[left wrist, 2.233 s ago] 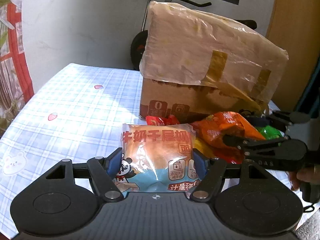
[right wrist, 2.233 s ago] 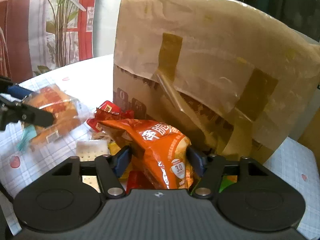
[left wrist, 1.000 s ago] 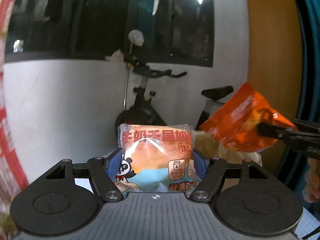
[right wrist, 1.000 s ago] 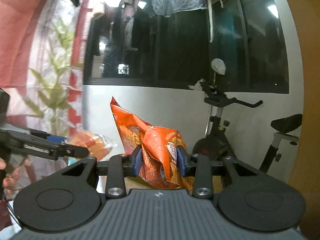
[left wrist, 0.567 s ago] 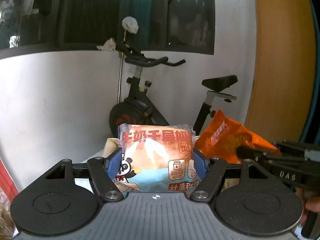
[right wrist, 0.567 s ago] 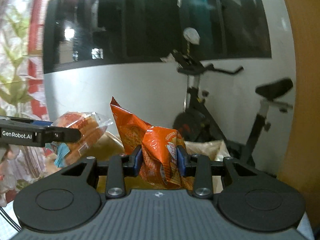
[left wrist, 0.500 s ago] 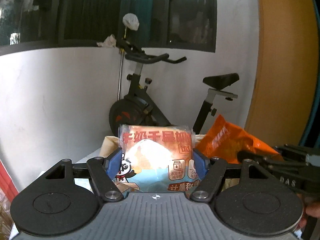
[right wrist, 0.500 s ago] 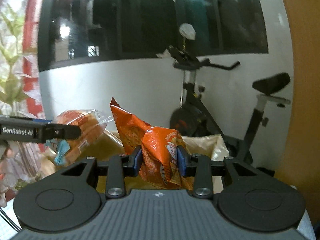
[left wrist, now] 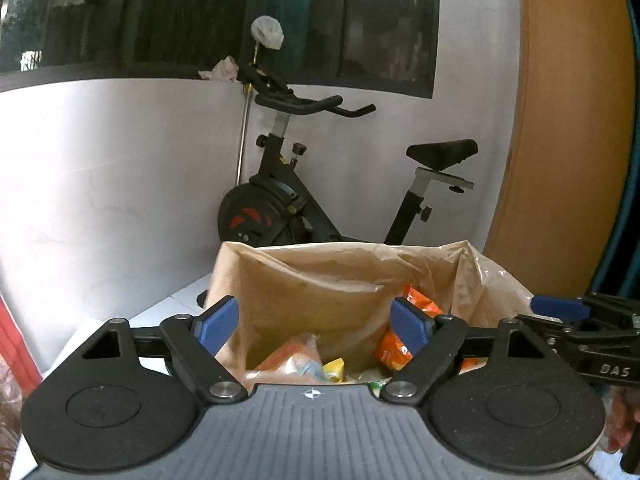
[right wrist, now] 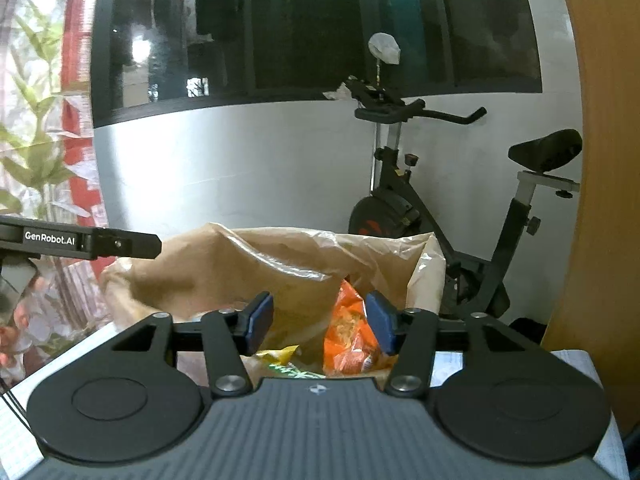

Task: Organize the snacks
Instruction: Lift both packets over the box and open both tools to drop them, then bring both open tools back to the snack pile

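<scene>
The bread pack (left wrist: 294, 354) and orange chip bag (right wrist: 348, 334) were released into the lined box (left wrist: 320, 276); both grippers' jaws were opened and left empty.

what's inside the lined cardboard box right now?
Inside the lined cardboard box: an orange chip bag against the right wall, a clear-wrapped bread pack, a yellow packet, something green. Both hand-held gripper bodies cover the near part and bottom.

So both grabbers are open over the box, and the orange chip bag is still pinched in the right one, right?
Not quite. In the right wrist view the right gripper is open and holds nothing; the orange chip bag lies inside the box. The left gripper is open too.
</scene>
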